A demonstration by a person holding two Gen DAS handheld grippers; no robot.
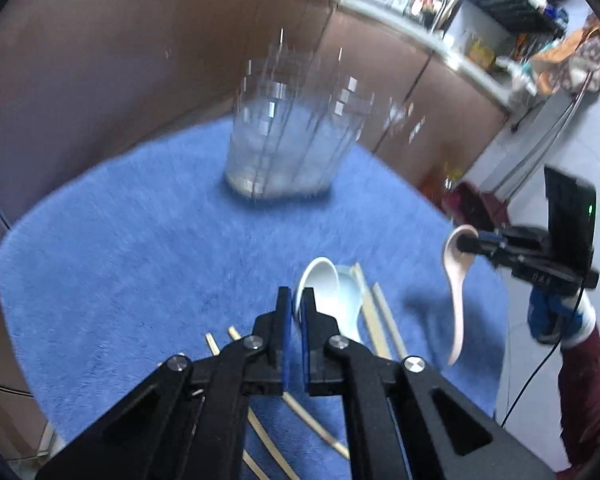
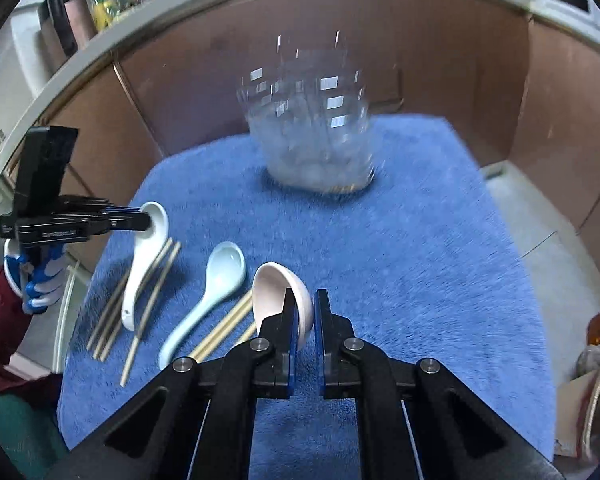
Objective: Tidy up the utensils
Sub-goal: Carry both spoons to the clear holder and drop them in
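Note:
A clear glass utensil holder (image 1: 288, 140) (image 2: 312, 140) stands at the far side of a blue towel (image 1: 140, 260) (image 2: 420, 280). My left gripper (image 1: 296, 304) (image 2: 142, 218) is shut on the bowl of a white spoon (image 1: 318, 276) (image 2: 140, 268), lifted off the towel. My right gripper (image 2: 305, 304) (image 1: 466, 242) is shut on the bowl of a pink spoon (image 2: 280, 292) (image 1: 456, 280), which hangs handle-down. A light blue spoon (image 2: 212, 288) (image 1: 350, 300) lies on the towel among several wooden chopsticks (image 2: 148, 300) (image 1: 380, 320).
Brown cabinet fronts (image 2: 420, 40) rise behind the towel under a cluttered counter (image 1: 420, 8). The towel's edges drop off at the left and right; pale floor (image 2: 548, 248) lies to the right. Gloved hands (image 2: 40, 280) hold the grippers.

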